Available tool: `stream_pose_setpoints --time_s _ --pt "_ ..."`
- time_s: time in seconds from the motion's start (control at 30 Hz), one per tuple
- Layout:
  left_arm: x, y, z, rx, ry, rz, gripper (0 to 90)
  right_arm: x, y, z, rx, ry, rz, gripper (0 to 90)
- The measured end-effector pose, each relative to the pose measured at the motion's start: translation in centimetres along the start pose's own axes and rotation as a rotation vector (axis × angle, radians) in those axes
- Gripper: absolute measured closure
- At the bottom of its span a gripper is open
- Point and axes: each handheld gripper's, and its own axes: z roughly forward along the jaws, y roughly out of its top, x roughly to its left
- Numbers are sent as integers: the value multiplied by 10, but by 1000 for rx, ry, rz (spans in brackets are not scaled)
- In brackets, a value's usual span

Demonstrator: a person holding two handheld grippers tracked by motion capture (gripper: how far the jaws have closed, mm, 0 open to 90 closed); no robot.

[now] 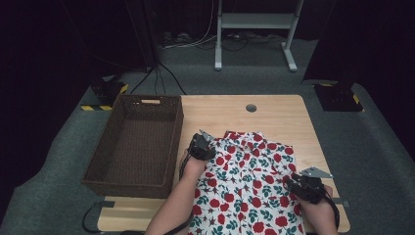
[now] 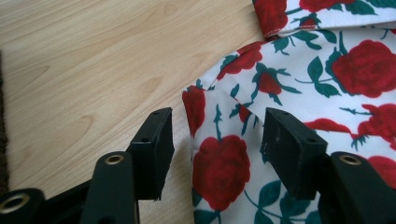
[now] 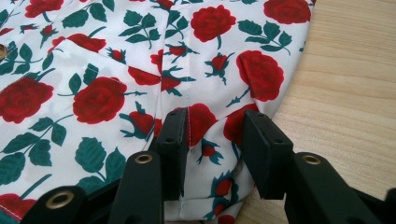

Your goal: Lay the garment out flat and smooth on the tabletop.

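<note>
High view: dark room, grey carpet, a light wooden desk (image 1: pixel 274 117) with a round cable hole near its far edge. A dark brown woven rectangular basket (image 1: pixel 137 147) sat along the desk's left edge. A white fabric garment printed with red roses and green leaves (image 1: pixel 249 191) lay spread flat from mid-desk to the near edge, right of the basket. The left gripper (image 1: pixel 203 145) rested at the garment's far left corner, forearm coming in from the near edge. The right gripper (image 1: pixel 306 186) rested at the garment's right edge, close to the desk's near right corner.

Left gripper view: black jaws stood apart, astride the garment's (image 2: pixel 299 93) edge; one jaw over bare wood, the other over the print. Cloth lay between them, pads not pressing on it.

Right gripper view: jaws stood partly apart over the garment's (image 3: pixel 116 79) seamed edge, a fold of cloth rising between them. Whether the pads pinched that fold, I could not tell. Bare desk (image 3: pixel 355 84) lay beside the hem.
</note>
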Motion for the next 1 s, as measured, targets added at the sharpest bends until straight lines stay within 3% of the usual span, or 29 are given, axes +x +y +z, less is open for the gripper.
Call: stream_pose_setpoints --time_s 0.1,0.33,0.5,0.7,0.8,0.9,1.0 --pt "1 0 1 -4 12 6 572 0 0 0 -1 0 -1 612" --pt "6 -7 -2 -12 78 -58 731 0 0 0 0 -1 -2 612" --pt "9 -10 -3 -26 73 -108 748 0 1 0 4 -6 6 602" --pt "10 -12 -2 -42 53 -130 783 -1 7 -3 2 -1 34 589" --pt "11 -14 -2 -51 48 -121 786 -5 14 -5 -3 -4 60 592" --pt "11 -14 -2 -55 47 -139 787 -9 26 -2 5 -34 26 582" --pt "11 -14 -2 -56 45 -149 787 -16 39 6 12 -42 35 582"
